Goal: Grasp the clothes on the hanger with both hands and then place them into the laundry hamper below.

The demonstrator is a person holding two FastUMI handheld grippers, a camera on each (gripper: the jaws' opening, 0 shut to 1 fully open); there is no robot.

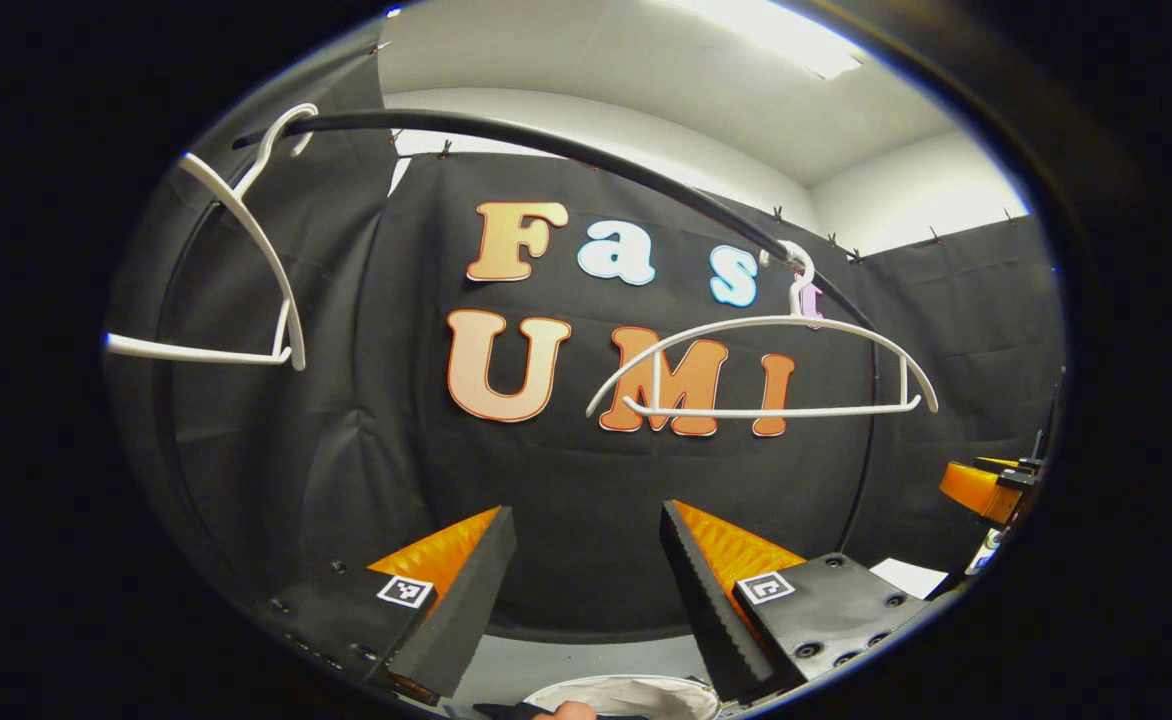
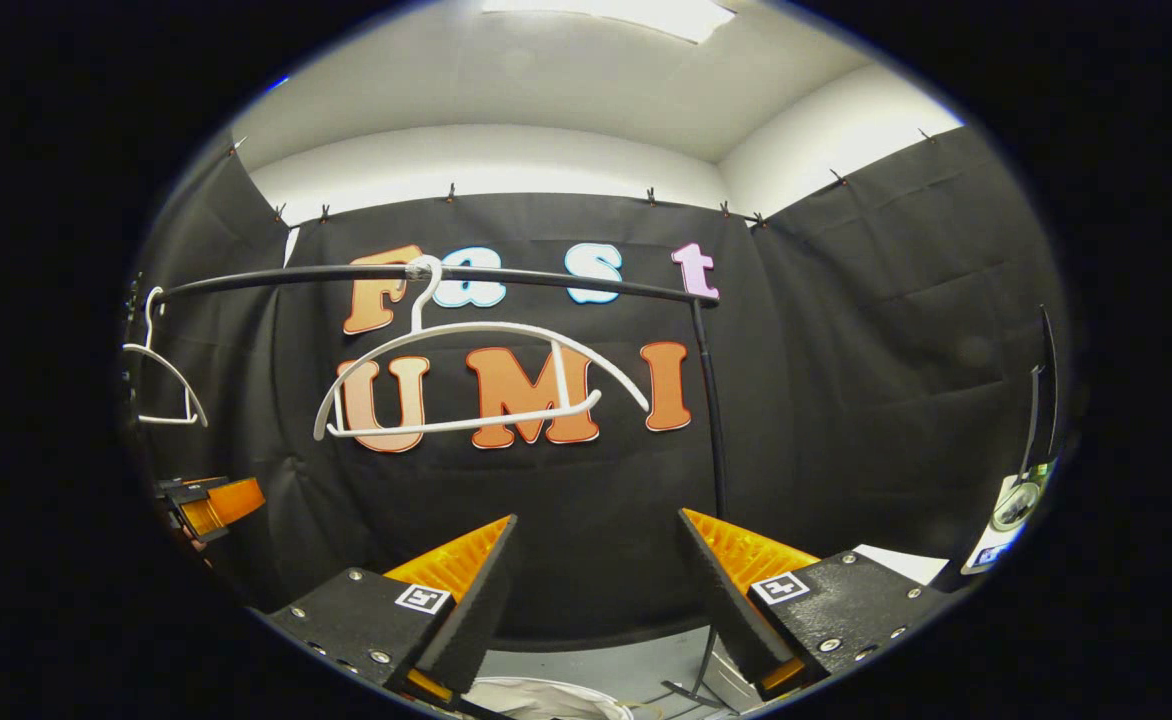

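Note:
Two white hangers hang bare on the black rail point(image 1: 546, 140): one at the upper left point(image 1: 246, 220) and one at the right point(image 1: 761, 410). My left gripper point(image 1: 586, 510) is open below them, with only the black wall between its fingers. In the right gripper view the nearer hanger point(image 2: 466, 330) hangs tilted on the rail point(image 2: 546, 280), and the other hanger point(image 2: 171, 370) is far left. My right gripper point(image 2: 596, 515) is open and holds nothing. A pale rounded shape point(image 1: 626, 695) lies under the left gripper; I cannot tell whether it is the hamper or cloth.
The rail's upright post point(image 2: 711, 420) stands just right of the right gripper's line. The right gripper point(image 1: 981, 490) shows at the far right of the left gripper view, and the left gripper point(image 2: 211, 505) at the far left of the right gripper view. A person's fingertip point(image 1: 568, 711) shows at the bottom.

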